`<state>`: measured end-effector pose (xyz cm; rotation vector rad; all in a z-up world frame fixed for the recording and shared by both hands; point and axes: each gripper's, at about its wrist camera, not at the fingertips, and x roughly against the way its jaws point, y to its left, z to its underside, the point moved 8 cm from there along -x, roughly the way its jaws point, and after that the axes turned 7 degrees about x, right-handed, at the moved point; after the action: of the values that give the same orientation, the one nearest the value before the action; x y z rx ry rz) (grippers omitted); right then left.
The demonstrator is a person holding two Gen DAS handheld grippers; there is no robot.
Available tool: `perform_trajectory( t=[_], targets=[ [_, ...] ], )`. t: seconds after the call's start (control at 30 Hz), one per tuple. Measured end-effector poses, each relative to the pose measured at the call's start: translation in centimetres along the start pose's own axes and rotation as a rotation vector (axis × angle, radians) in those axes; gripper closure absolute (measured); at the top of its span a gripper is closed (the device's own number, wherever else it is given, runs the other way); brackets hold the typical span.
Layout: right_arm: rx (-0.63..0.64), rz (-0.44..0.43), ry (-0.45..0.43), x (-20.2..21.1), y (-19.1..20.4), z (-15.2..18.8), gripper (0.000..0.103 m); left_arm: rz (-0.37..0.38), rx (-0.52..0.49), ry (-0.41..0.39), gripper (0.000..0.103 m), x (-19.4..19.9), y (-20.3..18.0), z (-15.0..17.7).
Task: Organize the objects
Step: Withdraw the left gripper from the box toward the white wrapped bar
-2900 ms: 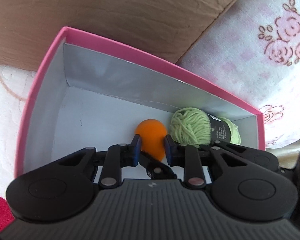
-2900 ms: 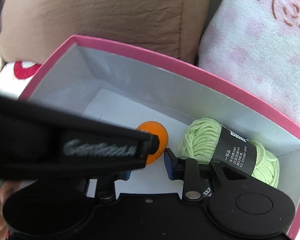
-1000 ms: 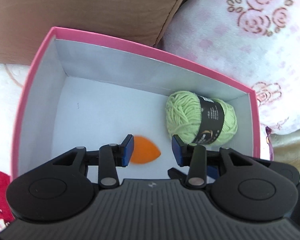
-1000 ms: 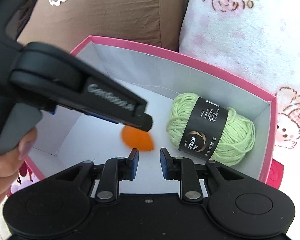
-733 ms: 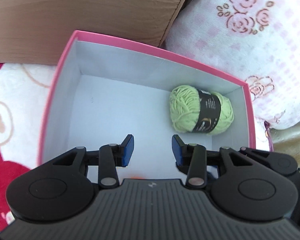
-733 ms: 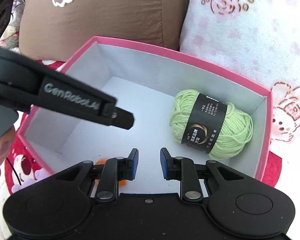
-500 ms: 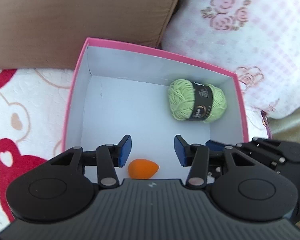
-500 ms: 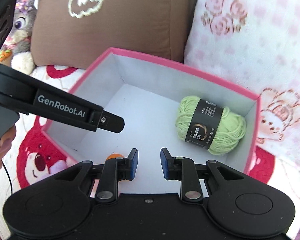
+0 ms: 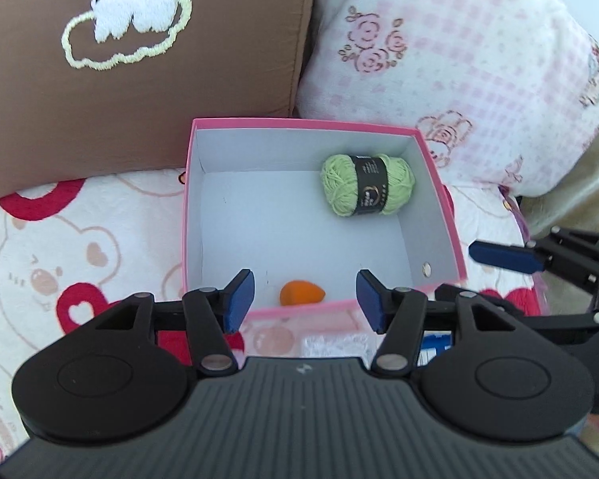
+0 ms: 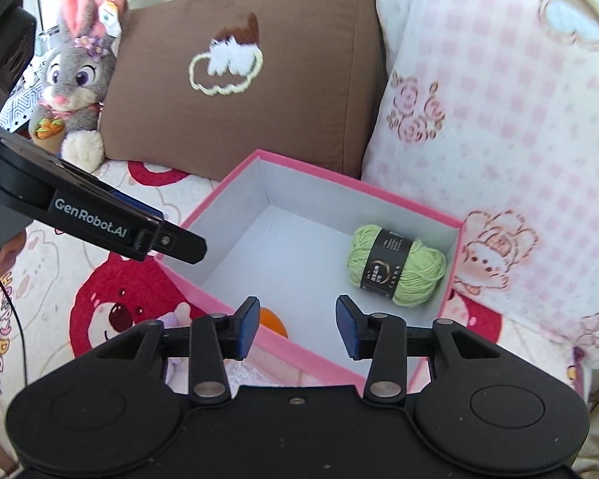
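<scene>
Left wrist view: your left gripper (image 9: 302, 298) has just been opening its fingers, with nothing between them. The pink box (image 9: 439, 183) holds an orange egg-shaped sponge (image 9: 300, 293) by its near wall, lying flat, tip pointing right. The green yarn (image 9: 366, 184) lies sideways in the box's far right corner.

Right wrist view: your right gripper (image 10: 297, 329) has been opening too, grasping nothing. The sponge (image 10: 271, 325) peeks over the box's (image 10: 379, 195) near wall.

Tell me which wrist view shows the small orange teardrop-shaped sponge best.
Left wrist view: the small orange teardrop-shaped sponge lies fully visible on the floor of the pink cardboard box, by the near wall. In the right wrist view only a sliver shows, cut off by the box's near wall and a gripper finger.
</scene>
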<state>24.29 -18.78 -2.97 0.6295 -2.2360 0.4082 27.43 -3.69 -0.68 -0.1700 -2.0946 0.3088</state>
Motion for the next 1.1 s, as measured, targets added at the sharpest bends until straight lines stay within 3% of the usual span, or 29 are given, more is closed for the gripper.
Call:
perform_trajectory(
  t=[0.17, 0.37, 0.47, 0.53, 0.7, 1.1],
  targets=[
    [0.032, 0.012, -0.041, 3.5, 1.5, 0.6, 0.050, -0.013, -0.046, -0.004, 0.044, 2.4, -0.6, 1.3],
    [0.046, 0.006, -0.083, 5.8, 2.5, 1.2, 0.037, -0.014, -0.069, 0.008, 0.041, 4.9, -0.9, 3.4],
    [0.044, 0.008, -0.092, 6.6, 2.6, 1.5, 0.029, -0.008, -0.066, 0.010, 0.039, 6.1, -0.6, 4.0],
    [0.034, 0.015, -0.099, 7.0, 2.4, 1.6, 0.014, -0.008, -0.068, 0.009, 0.038, 6.7, -0.4, 4.3],
    [0.013, 0.041, -0.132, 8.2, 3.0, 2.2, 0.013, 0.001, -0.075, 0.005, 0.034, 8.5, -0.1, 5.4],
    [0.007, -0.041, -0.095, 9.3, 7.6, 6.9, 0.013, 0.058, -0.112, 0.053, 0.024, 9.2, 0.0, 10.4]
  ],
)
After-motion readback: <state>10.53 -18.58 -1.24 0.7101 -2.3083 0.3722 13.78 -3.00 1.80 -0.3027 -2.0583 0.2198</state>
